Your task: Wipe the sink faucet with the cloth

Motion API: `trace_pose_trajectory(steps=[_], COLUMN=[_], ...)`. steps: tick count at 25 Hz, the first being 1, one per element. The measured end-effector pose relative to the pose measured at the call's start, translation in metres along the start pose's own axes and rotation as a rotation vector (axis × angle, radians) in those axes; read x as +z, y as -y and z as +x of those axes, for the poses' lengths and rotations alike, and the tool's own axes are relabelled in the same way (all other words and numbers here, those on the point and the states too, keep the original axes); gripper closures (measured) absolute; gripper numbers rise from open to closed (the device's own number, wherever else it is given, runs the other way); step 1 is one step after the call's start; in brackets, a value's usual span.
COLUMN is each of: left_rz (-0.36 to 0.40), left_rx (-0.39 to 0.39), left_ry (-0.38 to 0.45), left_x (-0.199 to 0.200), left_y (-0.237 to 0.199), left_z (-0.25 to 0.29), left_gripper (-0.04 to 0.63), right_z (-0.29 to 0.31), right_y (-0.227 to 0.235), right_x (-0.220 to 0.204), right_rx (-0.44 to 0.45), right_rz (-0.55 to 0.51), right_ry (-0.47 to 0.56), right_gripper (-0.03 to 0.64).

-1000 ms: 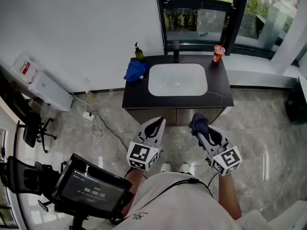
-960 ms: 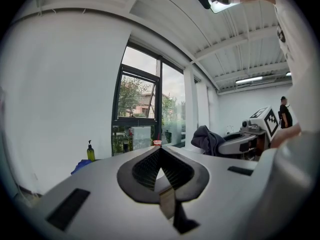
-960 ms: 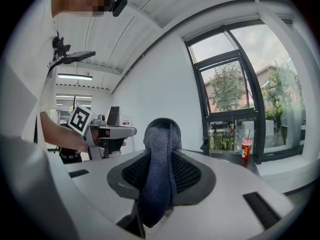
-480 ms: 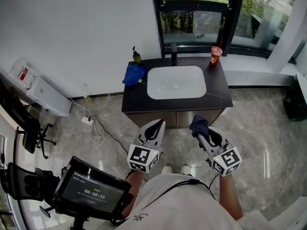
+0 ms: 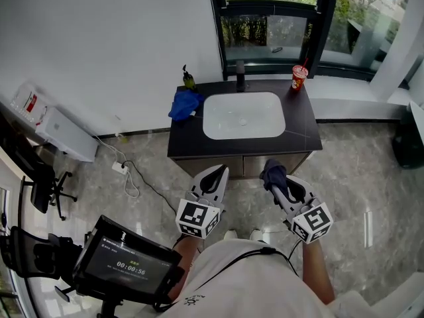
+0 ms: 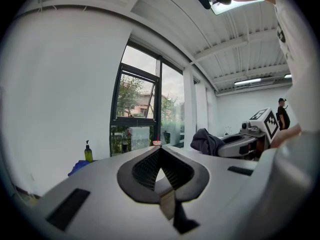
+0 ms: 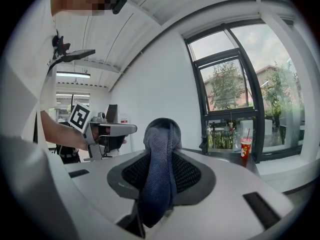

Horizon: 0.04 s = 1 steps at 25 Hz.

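A black faucet (image 5: 240, 75) stands at the back of a white basin (image 5: 265, 130) set in a black counter; in the right gripper view the faucet (image 7: 204, 143) shows small beyond the jaws. My right gripper (image 5: 273, 177) is shut on a dark blue cloth (image 5: 272, 171), which bulges out past the jaws and hangs between them (image 7: 159, 174). My left gripper (image 5: 216, 171) is shut with nothing in it (image 6: 160, 150). Both grippers hover above the floor, in front of the vanity and well short of the faucet.
On the counter lie a bright blue cloth (image 5: 183, 103) and a soap bottle (image 5: 189, 78) at the left, and a red cup with a straw (image 5: 299, 77) at the back right. A window rises behind the vanity. A screen (image 5: 126, 260) sits at lower left.
The vanity has slid slightly left and up in the head view over the last second. Both grippers have barely moved, and the cloth stays in the right one.
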<state>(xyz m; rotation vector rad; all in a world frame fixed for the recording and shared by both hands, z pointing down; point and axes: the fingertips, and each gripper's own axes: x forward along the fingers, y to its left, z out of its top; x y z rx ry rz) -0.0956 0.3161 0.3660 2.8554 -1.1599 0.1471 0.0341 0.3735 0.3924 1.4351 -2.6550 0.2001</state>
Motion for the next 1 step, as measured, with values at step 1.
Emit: trace_pose_trajectory(steps=[1], left_rz=[-0.001], left_rx=[0.000], left_ry=[-0.001], left_x=[0.0003], left_y=[-0.0005], left_z=[0.0009], left_gripper=[0.601], right_z=[0.0006], right_y=[0.0010], right_x=[0.0002], right_rx=[-0.002], right_rz=[0.003], right_ry=[-0.001], right_gripper=[0.497])
